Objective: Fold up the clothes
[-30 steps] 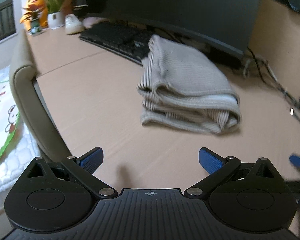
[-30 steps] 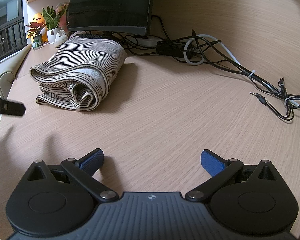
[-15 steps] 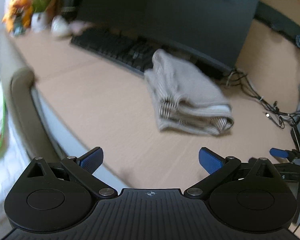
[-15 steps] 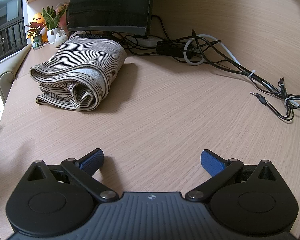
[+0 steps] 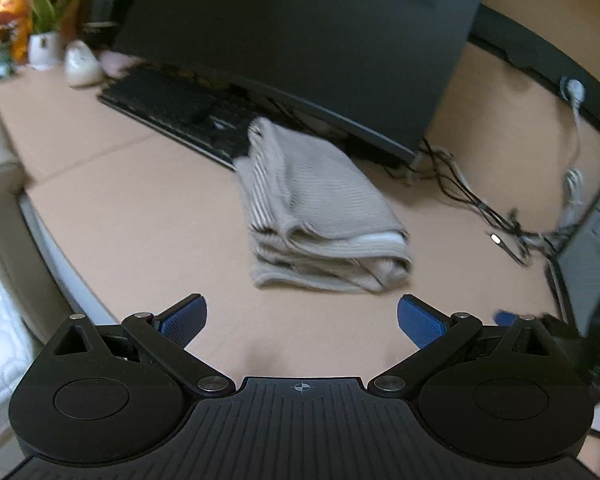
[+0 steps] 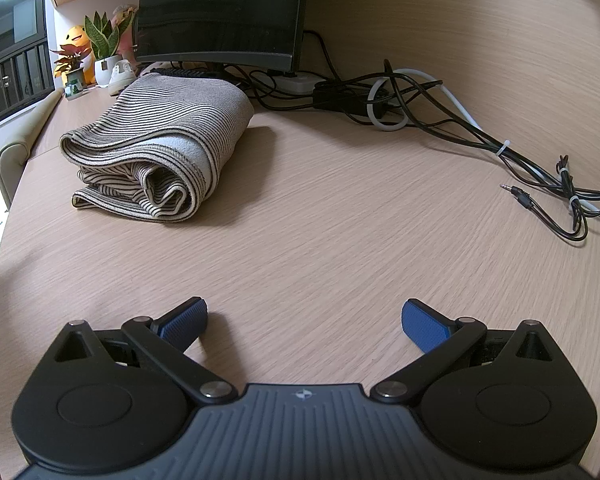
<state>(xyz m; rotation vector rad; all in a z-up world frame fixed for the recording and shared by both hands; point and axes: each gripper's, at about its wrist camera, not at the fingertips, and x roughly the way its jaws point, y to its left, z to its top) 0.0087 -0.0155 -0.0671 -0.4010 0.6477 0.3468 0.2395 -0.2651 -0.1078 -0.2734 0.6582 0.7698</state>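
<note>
Lying folded: 1 garment [image 6: 160, 148], 1 desk [image 6: 340, 220]

You have one folded grey-and-black striped knit garment [image 6: 160, 156] on the wooden desk [image 6: 340, 220], one black monitor [image 6: 220, 12], one black keyboard [image 5: 172, 108], two small potted plants [image 6: 106, 46], one orange plush toy [image 6: 76, 44], and two open-jawed grippers: left gripper [image 5: 301, 320], right gripper [image 6: 304, 322].

Bare desk [image 6: 340, 240] ahead; folded garment [image 6: 160, 160] left, cables [image 6: 540, 168] right.
</note>
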